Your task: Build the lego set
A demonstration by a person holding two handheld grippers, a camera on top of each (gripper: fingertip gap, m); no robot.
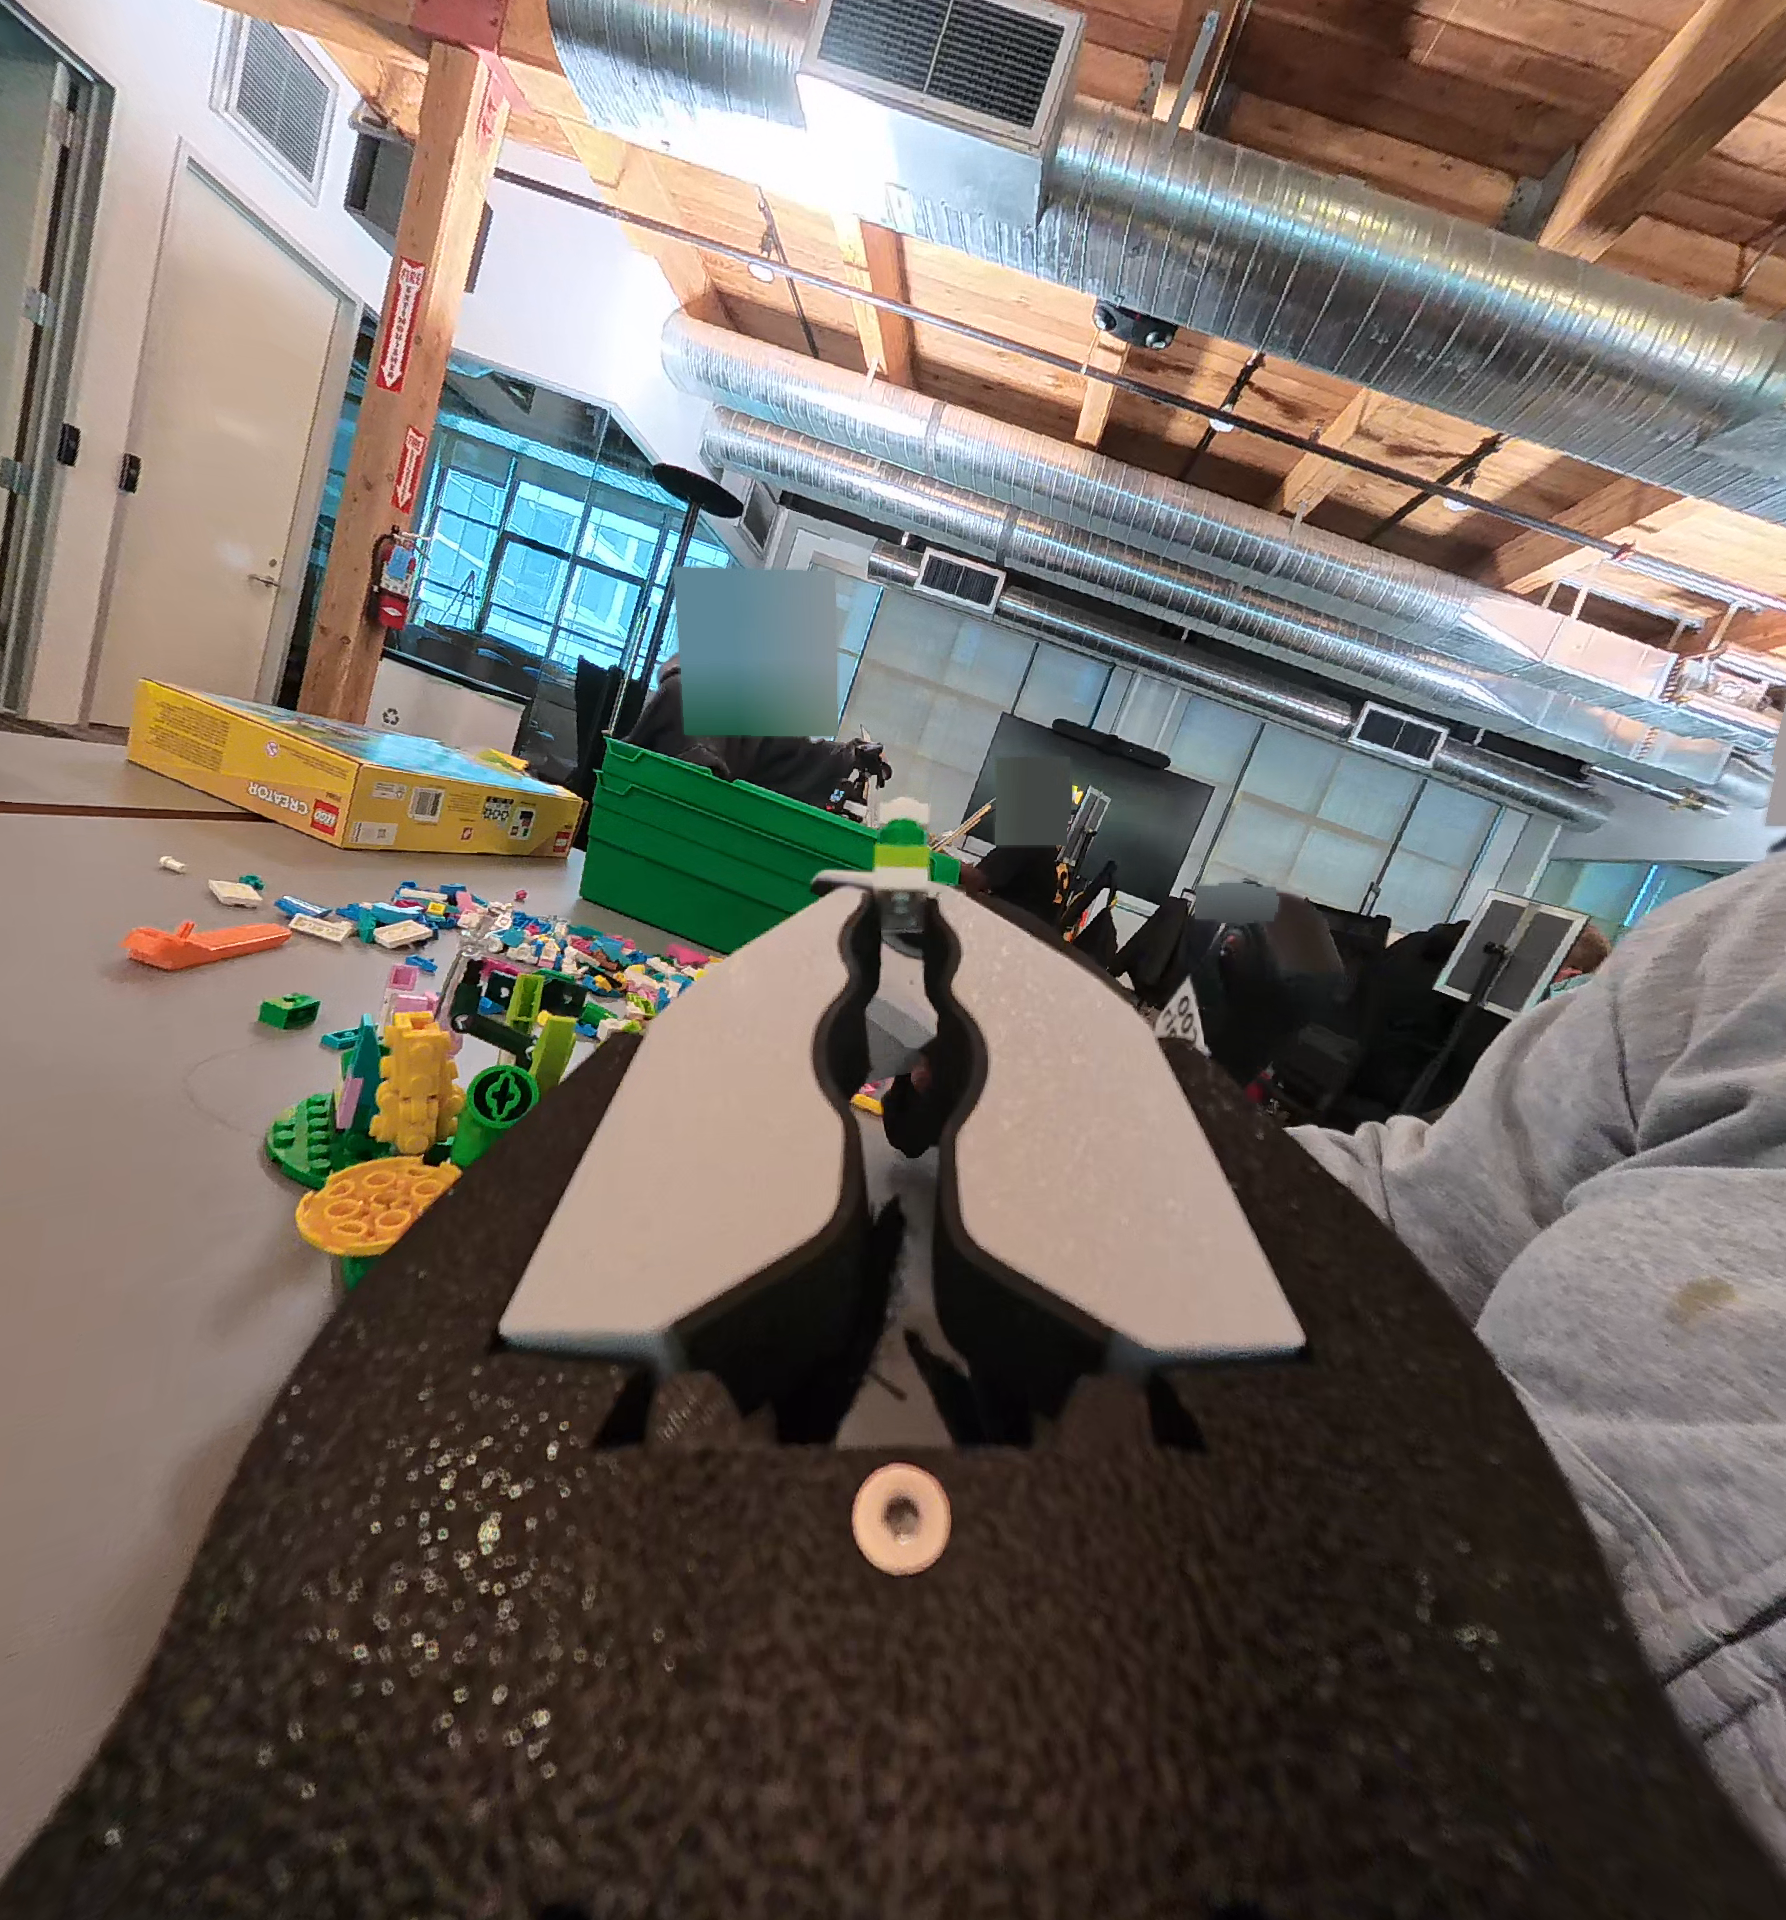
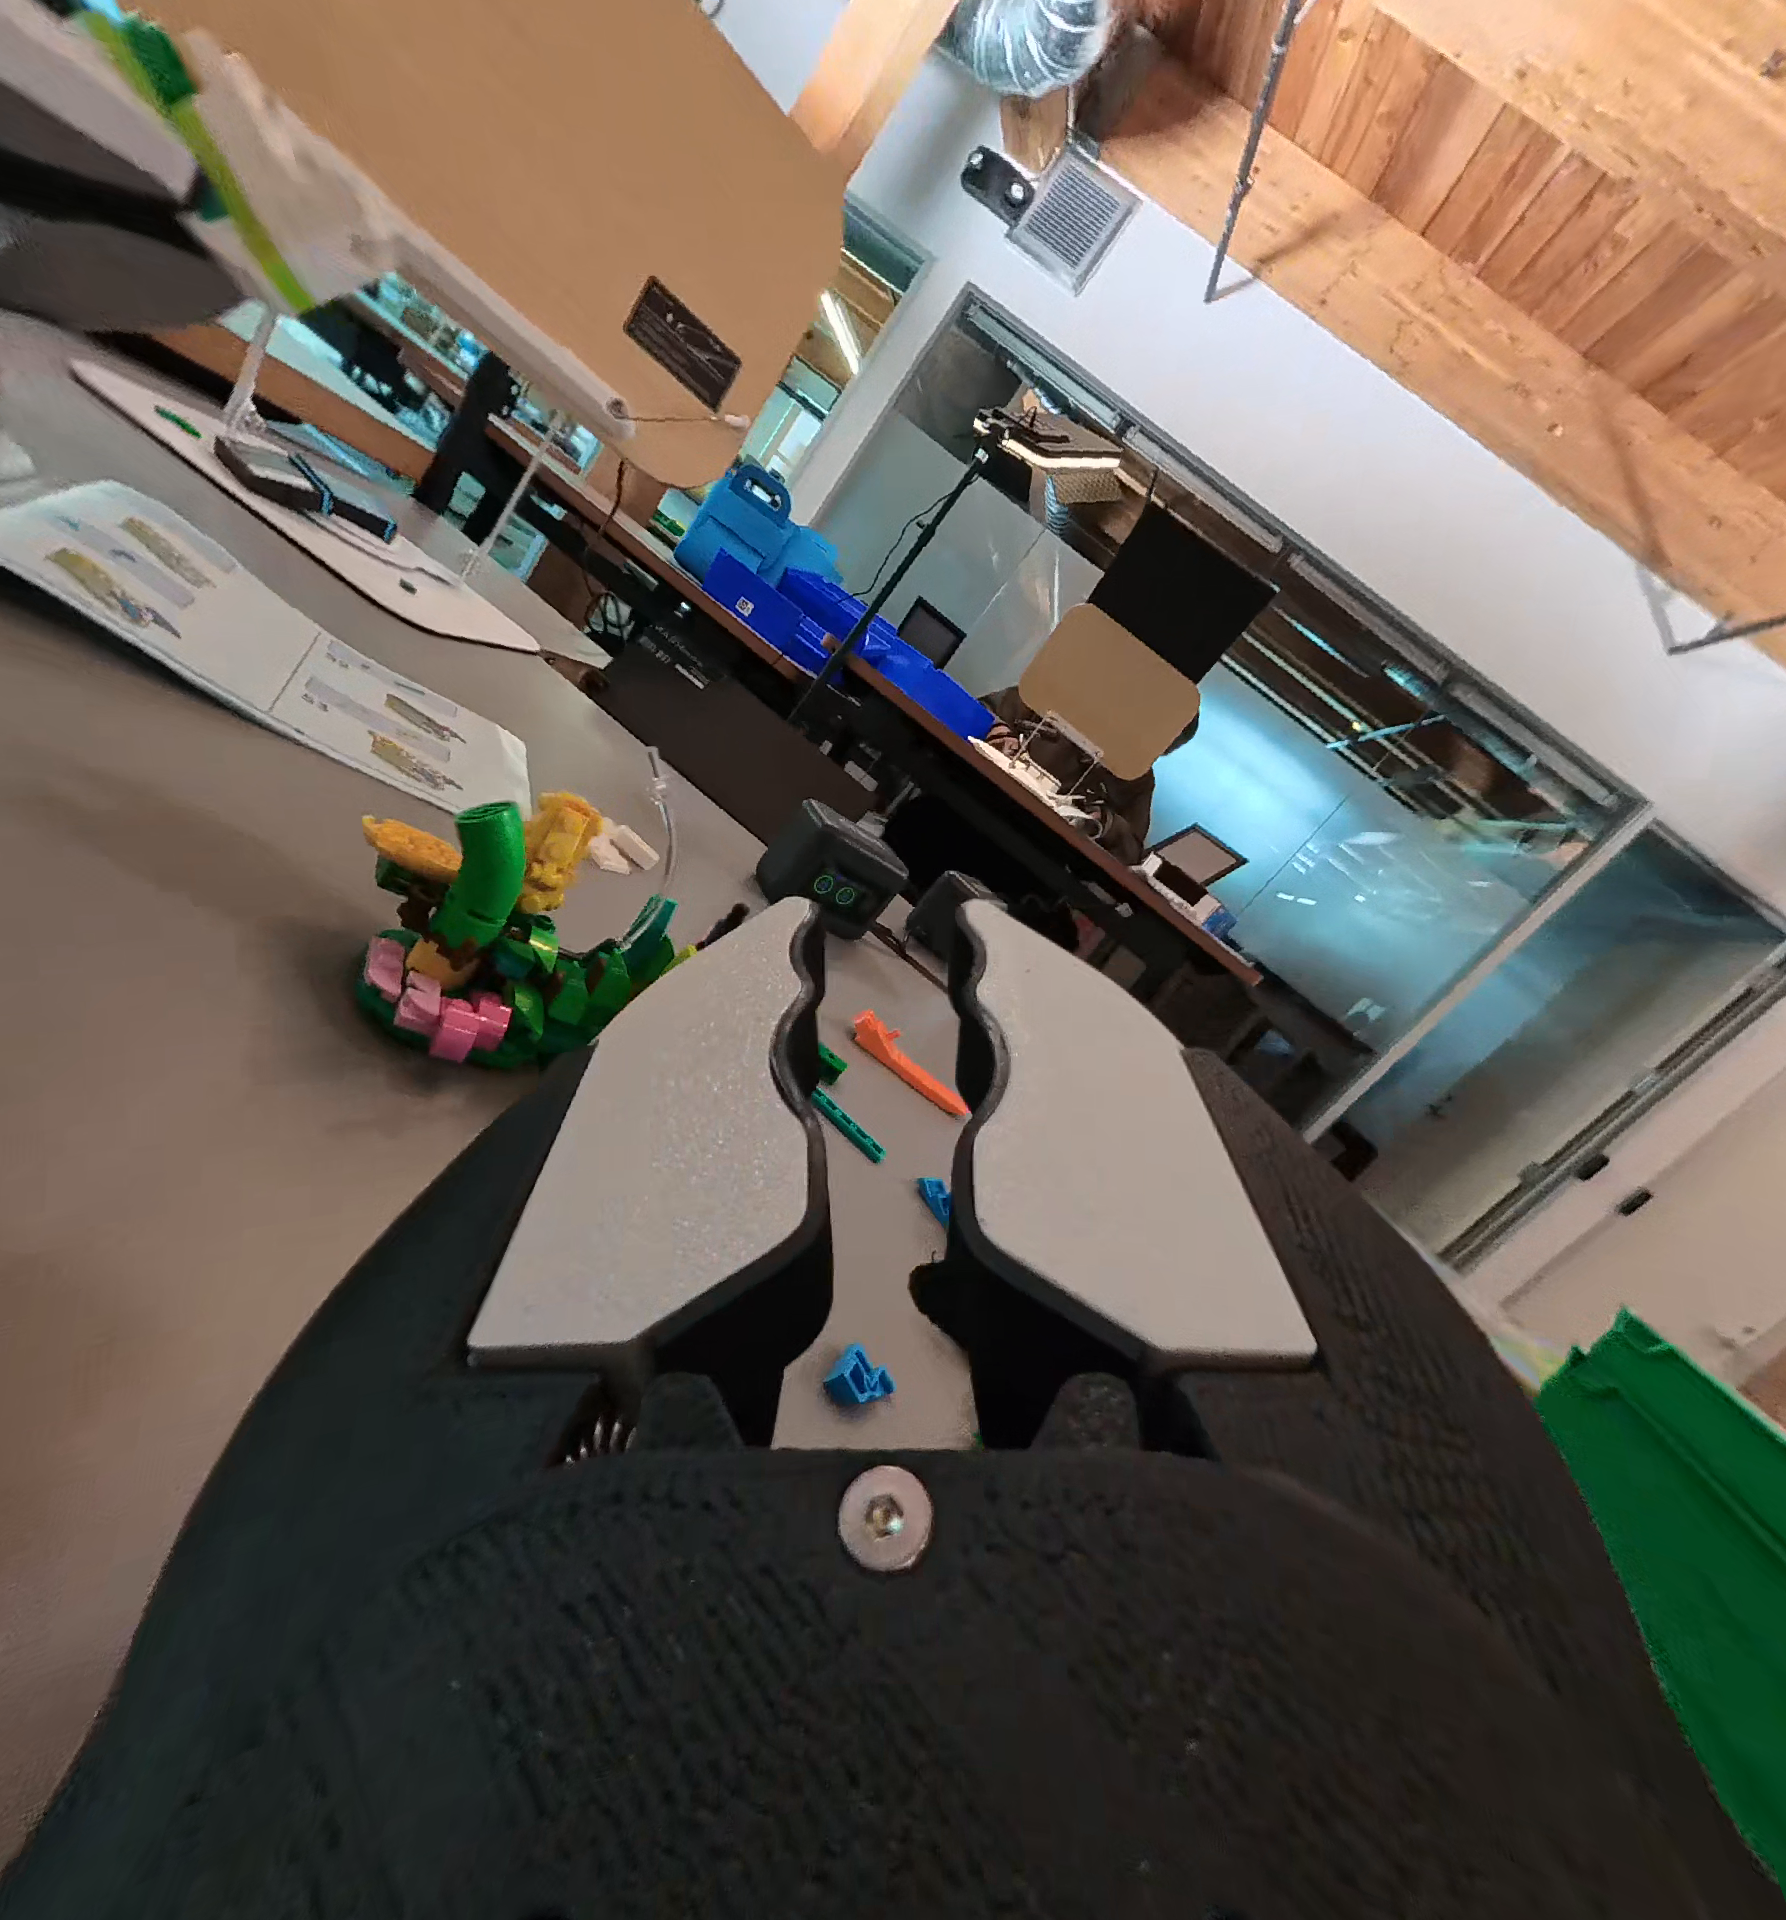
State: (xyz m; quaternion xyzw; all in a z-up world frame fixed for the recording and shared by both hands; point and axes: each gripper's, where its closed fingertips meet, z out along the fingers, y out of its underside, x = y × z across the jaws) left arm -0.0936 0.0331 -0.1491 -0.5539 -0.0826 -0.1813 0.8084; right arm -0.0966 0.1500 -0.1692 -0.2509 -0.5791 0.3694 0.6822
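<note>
My left gripper (image 1: 899, 906) is shut on a small brick assembly (image 1: 907, 847): a clear base piece between the fingertips, with white, lime, green and white pieces stacked above. It is held up above the grey table (image 1: 89, 1195). A partly built model (image 1: 401, 1112) of green, yellow and pink bricks stands on the table to the lower left. My right gripper (image 2: 887, 920) is open and empty, low over the table. The same model (image 2: 484, 935) shows to its left. An orange brick separator (image 2: 910, 1065) and green pieces (image 2: 847, 1122) lie on the table between its fingers.
A pile of loose coloured bricks (image 1: 515, 945), an orange separator (image 1: 203, 943), a yellow box (image 1: 349, 774) and stacked green bins (image 1: 702, 842) sit on the table. An instruction booklet (image 2: 245, 634) lies at the far left. A person's grey sleeve (image 1: 1647, 1247) is on the right.
</note>
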